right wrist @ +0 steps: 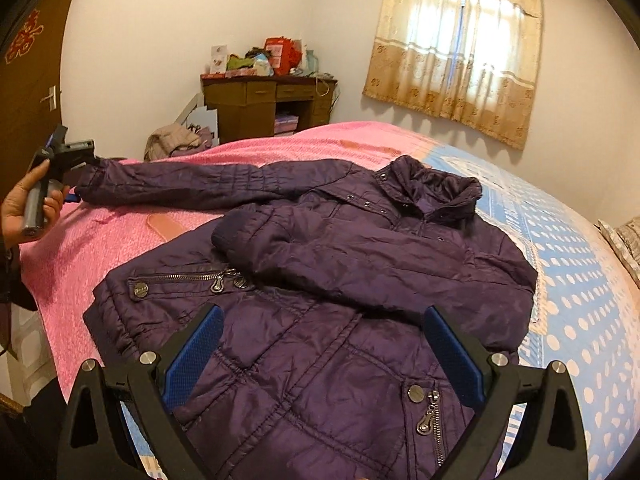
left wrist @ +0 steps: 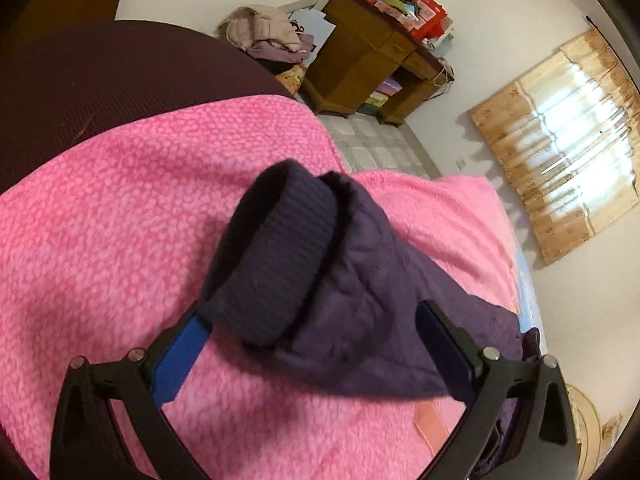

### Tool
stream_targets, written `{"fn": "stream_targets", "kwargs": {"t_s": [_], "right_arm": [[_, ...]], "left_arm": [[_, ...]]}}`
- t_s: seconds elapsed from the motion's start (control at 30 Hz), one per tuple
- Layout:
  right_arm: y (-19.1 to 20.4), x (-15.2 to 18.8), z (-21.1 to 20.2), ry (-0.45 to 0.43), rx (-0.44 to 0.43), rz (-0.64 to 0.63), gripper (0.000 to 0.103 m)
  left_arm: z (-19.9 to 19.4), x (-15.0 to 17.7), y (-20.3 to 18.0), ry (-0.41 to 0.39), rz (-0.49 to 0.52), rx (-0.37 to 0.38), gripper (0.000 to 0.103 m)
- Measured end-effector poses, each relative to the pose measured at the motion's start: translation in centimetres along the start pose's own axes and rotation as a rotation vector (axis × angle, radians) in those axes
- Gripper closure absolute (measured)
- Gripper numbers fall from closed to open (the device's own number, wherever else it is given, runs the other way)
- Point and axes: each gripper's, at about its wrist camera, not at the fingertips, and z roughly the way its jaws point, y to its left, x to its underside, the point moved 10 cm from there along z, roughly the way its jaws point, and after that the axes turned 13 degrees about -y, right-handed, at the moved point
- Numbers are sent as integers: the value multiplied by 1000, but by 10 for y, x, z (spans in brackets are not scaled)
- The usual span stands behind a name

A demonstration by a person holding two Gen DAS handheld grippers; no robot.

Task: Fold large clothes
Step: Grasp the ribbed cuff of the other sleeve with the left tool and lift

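Observation:
A dark purple padded jacket (right wrist: pixel 320 280) lies front up on the bed. One sleeve (right wrist: pixel 360 252) is folded across its chest. The other sleeve (right wrist: pixel 180 188) stretches out to the left over the pink blanket (right wrist: pixel 80 264). In the left wrist view that sleeve's ribbed cuff (left wrist: pixel 276 256) lies between the fingers of my left gripper (left wrist: pixel 312 320), whose jaws stand wide apart around it. My left gripper also shows in the right wrist view (right wrist: pixel 60 156), held in a hand at the cuff end. My right gripper (right wrist: pixel 320 344) is open and empty, hovering over the jacket's lower front.
The bed has a blue dotted sheet (right wrist: pixel 580 300) on the right. A wooden desk (right wrist: pixel 264 104) piled with boxes stands by the far wall. A heap of clothes (right wrist: pixel 172 140) lies beside it. A curtained window (right wrist: pixel 460 48) is at the right. A door (right wrist: pixel 28 80) is at the left.

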Motion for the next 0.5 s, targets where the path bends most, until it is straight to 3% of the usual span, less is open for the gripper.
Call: {"fn": "stream_targets", "kwargs": {"t_s": [0.03, 0.1, 0.17, 0.37, 0.5], "right_arm": [[-1, -1, -1, -5, 2, 5, 3], [-4, -1, -4, -16, 8, 16, 3], [-8, 0, -6, -28, 12, 28, 3], [-31, 8, -18, -54, 41, 104, 3], [-49, 12, -30, -78, 64, 172, 3]], "left_arm": [[2, -2, -1, -11, 18, -13, 16], [9, -6, -6, -13, 42, 2, 58], [8, -9, -14, -22, 57, 20, 73], [-27, -47, -69, -168, 178, 75, 78], [-62, -76, -147, -298, 290, 157, 80]]}}
